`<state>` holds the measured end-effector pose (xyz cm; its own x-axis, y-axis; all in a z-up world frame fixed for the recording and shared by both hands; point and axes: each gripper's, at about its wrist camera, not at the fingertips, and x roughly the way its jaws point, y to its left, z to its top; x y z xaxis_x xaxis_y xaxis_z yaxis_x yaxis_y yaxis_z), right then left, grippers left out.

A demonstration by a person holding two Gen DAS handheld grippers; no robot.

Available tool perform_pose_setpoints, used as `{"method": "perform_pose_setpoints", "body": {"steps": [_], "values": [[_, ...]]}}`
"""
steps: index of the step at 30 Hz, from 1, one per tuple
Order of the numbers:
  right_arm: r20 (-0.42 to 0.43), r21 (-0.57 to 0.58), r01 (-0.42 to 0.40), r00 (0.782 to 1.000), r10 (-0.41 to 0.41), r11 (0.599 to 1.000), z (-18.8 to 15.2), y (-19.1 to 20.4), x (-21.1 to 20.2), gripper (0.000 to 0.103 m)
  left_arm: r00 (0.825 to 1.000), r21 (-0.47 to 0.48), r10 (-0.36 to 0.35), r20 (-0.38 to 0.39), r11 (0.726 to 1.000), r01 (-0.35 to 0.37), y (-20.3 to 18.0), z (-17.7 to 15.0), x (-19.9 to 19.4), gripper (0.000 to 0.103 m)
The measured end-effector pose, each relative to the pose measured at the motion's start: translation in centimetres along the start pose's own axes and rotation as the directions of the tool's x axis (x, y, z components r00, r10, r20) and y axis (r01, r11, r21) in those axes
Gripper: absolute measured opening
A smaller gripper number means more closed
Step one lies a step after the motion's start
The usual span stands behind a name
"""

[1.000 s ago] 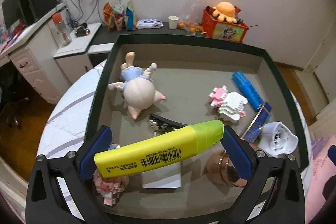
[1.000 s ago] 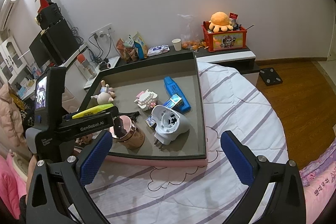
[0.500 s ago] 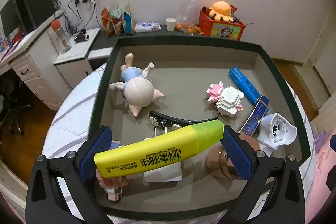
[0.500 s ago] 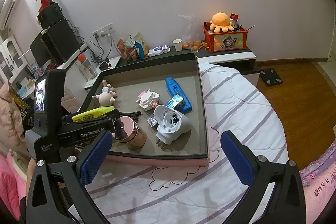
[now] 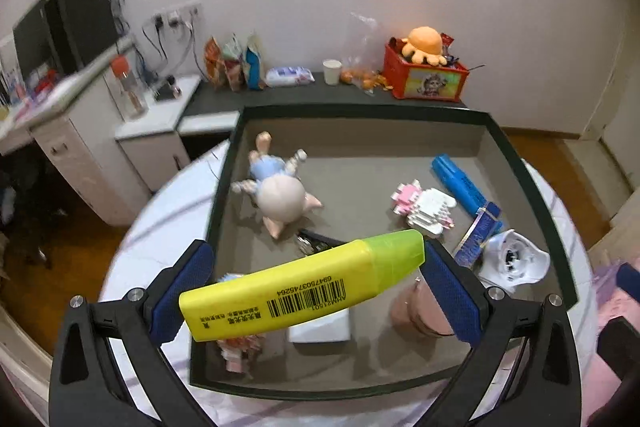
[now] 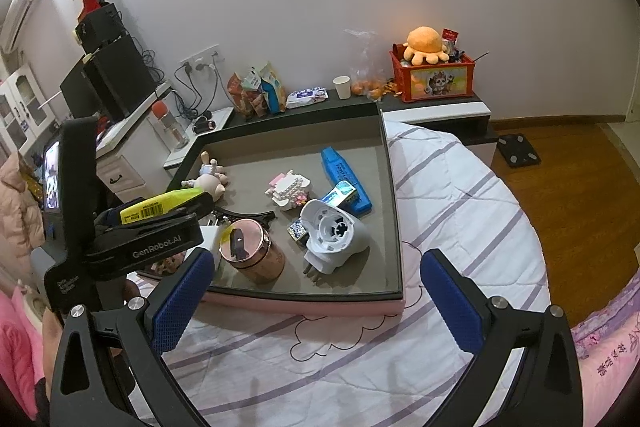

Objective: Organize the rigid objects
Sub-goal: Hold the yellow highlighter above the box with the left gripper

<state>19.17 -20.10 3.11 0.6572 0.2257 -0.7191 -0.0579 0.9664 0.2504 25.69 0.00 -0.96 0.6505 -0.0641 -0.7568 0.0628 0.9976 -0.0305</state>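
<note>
I hold the yellow highlighter (image 5: pixel 304 291) crosswise in the left claw (image 5: pixel 316 287), both blue pads pressed against its ends, and over the last second it has risen: the grey tray (image 5: pixel 516 163) now sits lower and smaller in the left wrist view than it did a moment ago, and its left rim has drifted under the marker's butt end. I read that as the lift stage of a pick, with the marker cleared of the clutter and ready to be carried to wherever it belongs; nothing in view tells me yet where that is. The grip has not shifted, the barcode label sitting in the same place between the pads. The highlighter is a chunky, hard-bodied marker, bright yellow with a paler green cap (image 5: pixel 394 255) toward the right pad, tilted so the cap end rides higher. The right claw (image 6: pixel 316 297) hangs wide open and empty over the striped bedcover (image 6: pixel 452 179), just short of the tray's near edge. Left in the tray are a pig figurine (image 5: pixel 278 197), a pink-and-white brick model (image 5: pixel 424 205), a blue marker (image 5: pixel 460 185), a white plug adapter (image 6: pixel 334 231), a rose-coloured tin (image 6: pixel 250 251) and a black hair clip (image 6: pixel 248 215). From the right wrist view the marker shows only as a yellow strip above the left claw's black frame.
</note>
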Motion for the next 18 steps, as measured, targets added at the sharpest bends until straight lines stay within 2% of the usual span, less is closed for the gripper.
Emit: {"method": "perform_pose_setpoints", "body": {"steps": [11, 18], "values": [[-0.002, -0.001, 0.004, 1.0, -0.004, 1.0, -0.1, 0.1, 0.0, 0.103, 0.995, 0.01, 0.058, 0.08, 0.998, -0.059, -0.2, -0.1, -2.4, 0.103], [-0.001, -0.009, -0.001, 1.0, 0.001, 1.0, -0.1, 0.7, -0.1, 0.103, 0.998, 0.04, 0.024, 0.052, 0.999, -0.026, -0.9, -0.1, -1.9, 0.103]]}}
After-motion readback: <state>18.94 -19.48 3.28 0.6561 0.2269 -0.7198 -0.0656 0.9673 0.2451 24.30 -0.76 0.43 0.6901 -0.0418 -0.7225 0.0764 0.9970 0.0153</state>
